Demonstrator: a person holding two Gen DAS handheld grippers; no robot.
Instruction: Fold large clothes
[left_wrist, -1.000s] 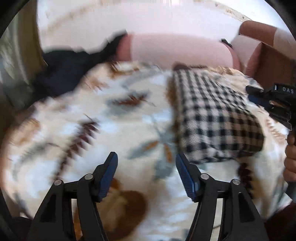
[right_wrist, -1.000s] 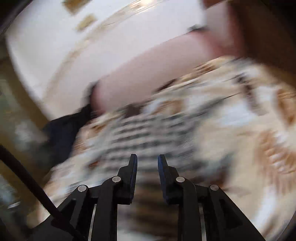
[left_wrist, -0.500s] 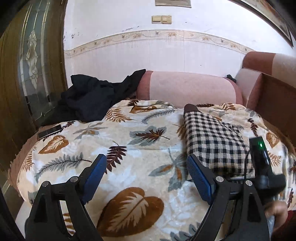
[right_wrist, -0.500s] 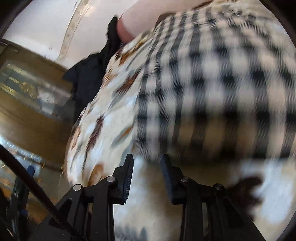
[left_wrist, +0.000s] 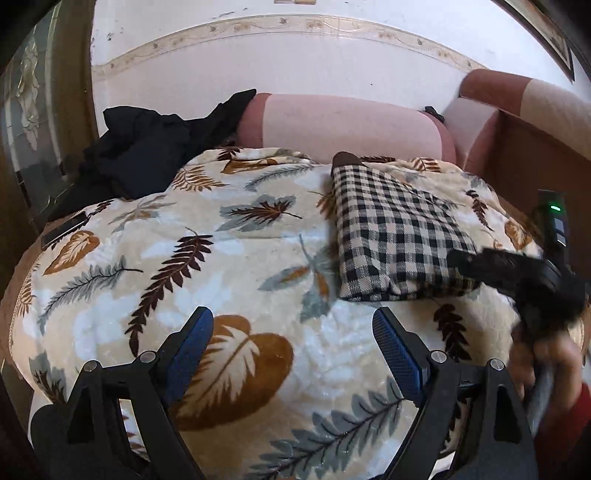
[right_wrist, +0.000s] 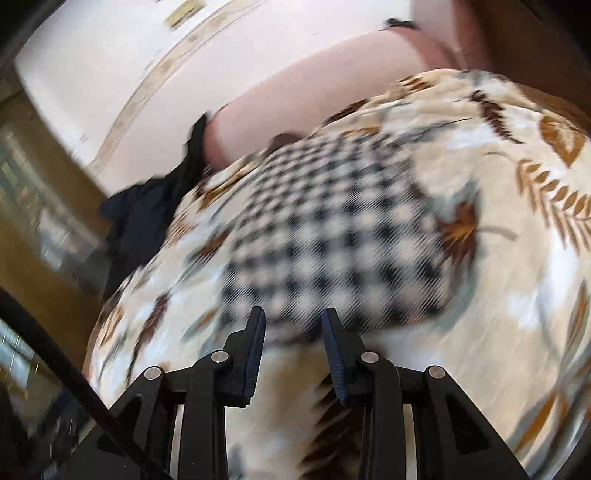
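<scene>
Pulling our right gripper back w/ a small gap, holding nothing; checked cloth sits folded at 2 o'clock. Left gripper hangs wide open. Black clothes at 10 o'clock probably next.

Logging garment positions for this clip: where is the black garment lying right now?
In the left wrist view the black garment lies crumpled at the far left of the leaf-print blanket, against the pink bolster and beside the wooden door.

Left gripper spread wide, empty; right gripper narrowly parted, empty
</scene>
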